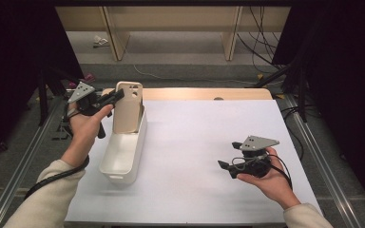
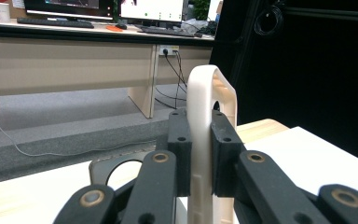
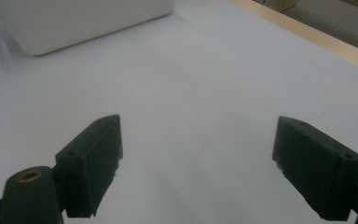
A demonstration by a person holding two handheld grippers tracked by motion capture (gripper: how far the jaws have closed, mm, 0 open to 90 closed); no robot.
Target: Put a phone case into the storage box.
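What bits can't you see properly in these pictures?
- Bottom of the phone case: high view, hidden inside the white bin.
- Case's lower end: left gripper view, cut off by the bottom edge between the left claw.
- White bin: right gripper view, cut off at the top edge.
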